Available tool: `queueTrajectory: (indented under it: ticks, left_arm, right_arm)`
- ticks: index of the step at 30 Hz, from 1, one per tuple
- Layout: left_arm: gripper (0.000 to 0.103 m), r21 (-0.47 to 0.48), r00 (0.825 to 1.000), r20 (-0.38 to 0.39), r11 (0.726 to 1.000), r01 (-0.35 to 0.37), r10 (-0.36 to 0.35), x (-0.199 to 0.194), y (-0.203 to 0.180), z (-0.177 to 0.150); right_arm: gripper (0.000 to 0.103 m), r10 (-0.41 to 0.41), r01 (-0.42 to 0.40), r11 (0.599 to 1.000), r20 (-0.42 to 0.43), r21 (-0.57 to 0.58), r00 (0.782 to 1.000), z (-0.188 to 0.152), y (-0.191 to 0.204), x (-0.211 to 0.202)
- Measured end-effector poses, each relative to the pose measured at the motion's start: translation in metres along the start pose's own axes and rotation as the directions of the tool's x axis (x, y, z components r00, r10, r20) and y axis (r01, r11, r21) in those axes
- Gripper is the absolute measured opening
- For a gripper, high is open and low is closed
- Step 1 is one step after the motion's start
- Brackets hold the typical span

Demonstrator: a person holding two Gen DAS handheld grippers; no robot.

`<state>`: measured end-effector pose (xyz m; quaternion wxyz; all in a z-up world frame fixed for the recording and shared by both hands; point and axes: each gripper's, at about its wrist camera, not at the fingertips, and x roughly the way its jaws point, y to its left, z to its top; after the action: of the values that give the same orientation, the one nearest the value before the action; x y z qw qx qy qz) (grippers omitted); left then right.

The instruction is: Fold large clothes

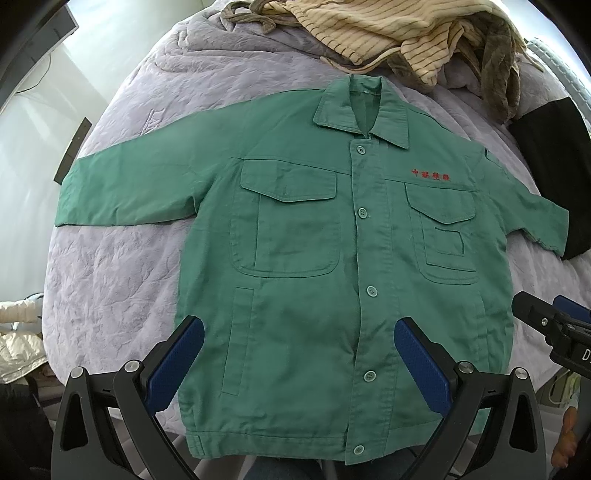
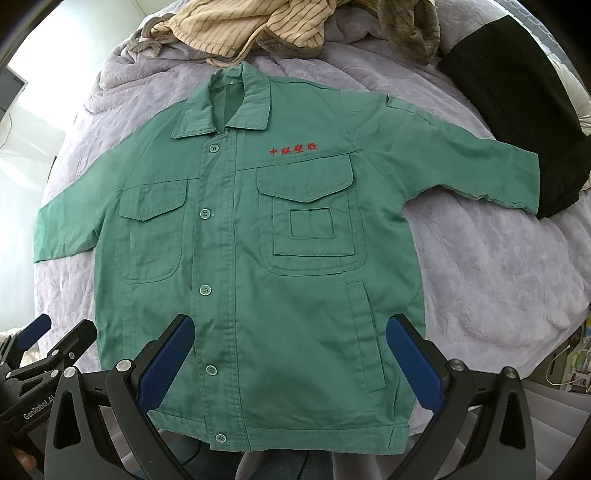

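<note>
Red embroidered Chinese characters point(image 2: 293, 148), seemingly 中联塑胶 though the last two are unclear, run above the right chest pocket of the green jacket point(image 2: 258, 295), and "GenRobot.AI" is printed in white on the left gripper point(image 2: 33, 338) body at near left.

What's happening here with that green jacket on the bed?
A person holds a two-finger gripper in each hand above a green jacket spread flat, front up and buttoned, on a lilac bedspread. The left gripper and the right gripper are both wide open over the jacket's lower part, gripping nothing. Both sleeves lie out to the sides, so no fold has been made. A striped garment is heaped beyond the collar, and a black cloth lies by one sleeve.
</note>
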<state>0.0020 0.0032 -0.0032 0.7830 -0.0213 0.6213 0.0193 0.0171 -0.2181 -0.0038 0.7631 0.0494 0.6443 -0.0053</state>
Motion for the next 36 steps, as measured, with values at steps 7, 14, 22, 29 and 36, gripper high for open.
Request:
queueTrajectory:
  ticks: [7, 14, 22, 29, 36]
  left_arm:
    - [0.103, -0.001, 1.000, 0.003, 1.000, 0.006, -0.006, 0.0013, 0.0020, -0.0010]
    - [0.103, -0.003, 1.000, -0.005, 1.000, 0.010, -0.010, 0.0022, 0.0019, -0.0015]
    - [0.103, -0.003, 1.000, -0.010, 1.000, 0.011, -0.011, 0.0031, 0.0025, -0.0023]
    - [0.103, -0.009, 0.999, -0.024, 1.000, 0.030, -0.030, 0.0050, 0.0034, -0.0034]
    - [0.103, -0.010, 0.998, -0.032, 0.999, 0.049, -0.049, 0.0067, 0.0044, -0.0048]
  right_arm:
    - [0.103, 0.002, -0.002, 1.000, -0.006, 0.002, 1.000, 0.0006, 0.0008, 0.0022]
    - [0.103, 0.001, -0.001, 1.000, -0.007, 0.001, 1.000, 0.0010, 0.0003, 0.0027]
    - [0.103, 0.000, 0.000, 1.000, -0.008, 0.000, 1.000, 0.0016, 0.0002, 0.0027]
    - [0.103, -0.001, 0.001, 1.000, -0.011, -0.002, 1.000, 0.0003, 0.0003, 0.0036]
    - [0.103, -0.004, 0.004, 1.000, -0.014, -0.006, 1.000, 0.0007, 0.0025, 0.0035]
